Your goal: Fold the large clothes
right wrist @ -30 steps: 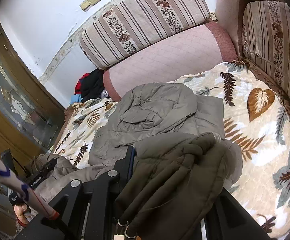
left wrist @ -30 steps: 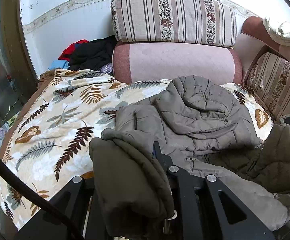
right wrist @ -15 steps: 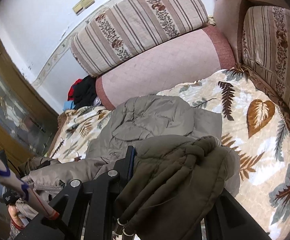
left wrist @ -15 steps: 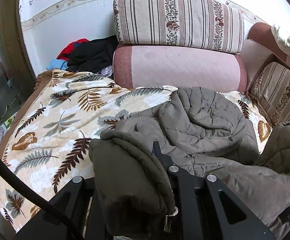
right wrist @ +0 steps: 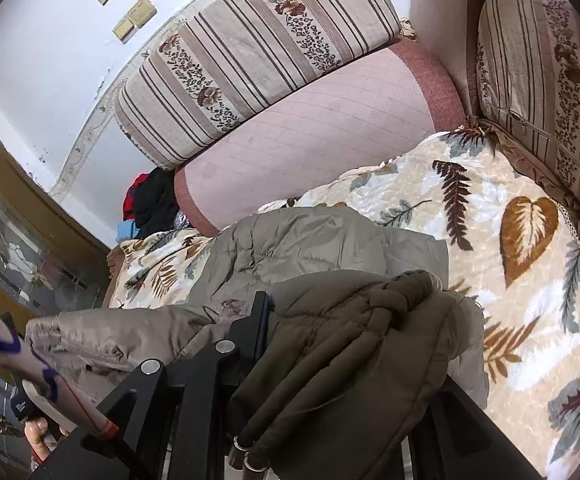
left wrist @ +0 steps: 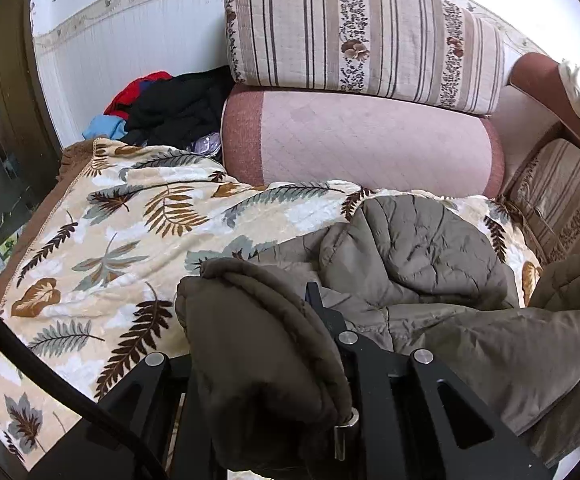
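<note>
Your left tool (left wrist: pixel 290 320) is clamped on a bunched olive fold of the coat (left wrist: pixel 429 264); your right tool (right wrist: pixel 329 340) grips another thick fold of it. The coat lies rumpled on the leaf-print blanket (left wrist: pixel 102 248), its hood end toward the pink bolster (left wrist: pixel 361 140). A striped cushion (left wrist: pixel 361 36) sits on the bolster, and a pile of red, black and blue clothes (left wrist: pixel 170 108) fills the corner beside it. Another striped cushion (right wrist: pixel 537 80) borders the blanket on your right. The gripped folds block much of both views.

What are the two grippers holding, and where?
Both hold the olive padded jacket: the left gripper pinches a bunched edge, the right gripper another bunched edge with drawstring tips.
</note>
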`<state>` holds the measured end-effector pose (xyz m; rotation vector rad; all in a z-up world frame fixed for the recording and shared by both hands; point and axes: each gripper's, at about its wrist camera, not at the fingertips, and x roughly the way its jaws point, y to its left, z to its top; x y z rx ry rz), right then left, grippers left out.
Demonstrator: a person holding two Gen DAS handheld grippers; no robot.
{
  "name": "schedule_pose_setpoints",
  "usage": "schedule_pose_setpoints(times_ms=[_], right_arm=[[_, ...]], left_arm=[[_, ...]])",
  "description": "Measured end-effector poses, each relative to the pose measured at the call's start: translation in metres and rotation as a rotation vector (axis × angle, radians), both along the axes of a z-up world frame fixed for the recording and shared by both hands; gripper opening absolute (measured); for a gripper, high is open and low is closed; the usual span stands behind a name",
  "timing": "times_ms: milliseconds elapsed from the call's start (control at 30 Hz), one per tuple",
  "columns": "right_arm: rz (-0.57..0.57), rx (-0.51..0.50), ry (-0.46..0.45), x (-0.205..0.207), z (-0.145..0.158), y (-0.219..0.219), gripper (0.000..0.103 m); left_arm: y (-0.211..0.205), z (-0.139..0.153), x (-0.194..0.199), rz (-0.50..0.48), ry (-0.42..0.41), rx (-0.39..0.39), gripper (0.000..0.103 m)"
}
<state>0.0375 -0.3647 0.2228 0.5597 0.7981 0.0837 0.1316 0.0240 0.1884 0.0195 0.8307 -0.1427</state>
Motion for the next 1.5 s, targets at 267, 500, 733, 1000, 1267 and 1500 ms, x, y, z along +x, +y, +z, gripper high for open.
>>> schedule_pose_setpoints(times_ms=[267, 500, 733, 1000, 1267, 1500], right_arm=[[-0.016, -0.03, 0.042, 0.038, -0.014, -0.003, 0.022], [-0.029, -0.069, 0.087, 0.073, -0.032, -0.01, 0.022], [-0.054, -0.097, 0.137, 0.102, -0.053, -0.02, 0.022], [-0.057, -0.121, 0.158, 0.123, -0.071, -0.024, 0.022], [-0.064, -0.122, 0.178, 0.133, -0.09, -0.03, 0.022], [-0.075, -0.12, 0.187, 0.135, -0.098, -0.032, 0.022]], left_arm=[[-0.012, -0.016, 0.04, 0.038, 0.014, 0.01, 0.016], [-0.017, -0.034, 0.076, 0.079, 0.042, 0.023, 0.016], [-0.021, -0.062, 0.114, 0.117, 0.089, 0.058, 0.018], [-0.027, -0.08, 0.139, 0.133, 0.106, 0.074, 0.018], [-0.032, -0.096, 0.151, 0.152, 0.111, 0.07, 0.02], [-0.032, -0.101, 0.151, 0.144, 0.108, 0.061, 0.021]])
